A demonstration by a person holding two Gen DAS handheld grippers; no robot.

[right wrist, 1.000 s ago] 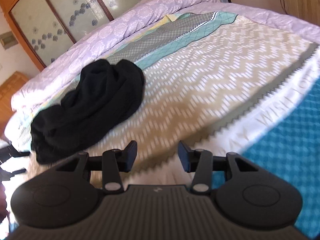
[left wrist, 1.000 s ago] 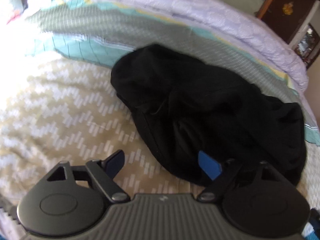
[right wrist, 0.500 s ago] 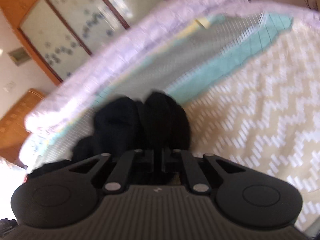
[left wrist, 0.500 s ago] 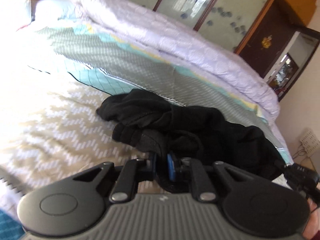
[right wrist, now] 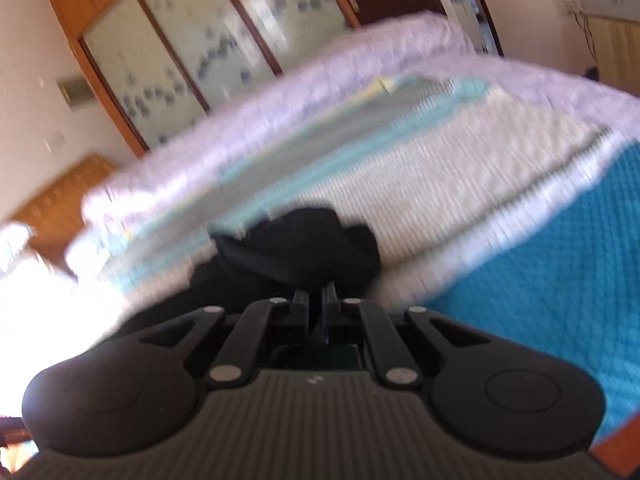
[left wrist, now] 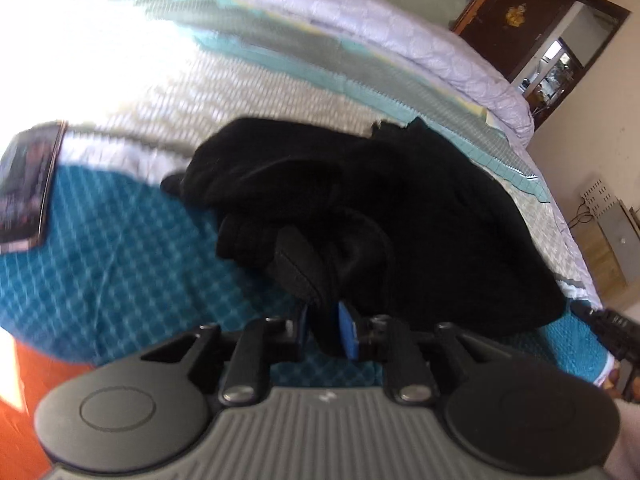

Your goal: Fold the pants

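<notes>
The black pants [left wrist: 400, 220] lie bunched on the bed, partly over the teal end of the patterned bedspread [left wrist: 120, 260]. My left gripper [left wrist: 324, 328] pinches a fold of the pants at the near edge of the heap between its blue pads, and its jaws are opening slightly with the cloth between them. In the right wrist view the pants [right wrist: 304, 244] rise as a dark lump straight ahead. My right gripper [right wrist: 316, 300] holds a fold of them between nearly closed fingers, and its jaws are also opening a little. This view is blurred by motion.
A rolled lilac quilt [left wrist: 400, 40] runs along the far side of the bed. A dark glossy flat object [left wrist: 28, 184] lies at the left on the bedspread. The orange wooden bed edge [left wrist: 24, 380] is near me. A wardrobe with frosted doors [right wrist: 200, 40] stands behind.
Both grippers went from open to closed on the pants. The heap has been dragged from the zigzag middle of the bed toward the teal near end.
</notes>
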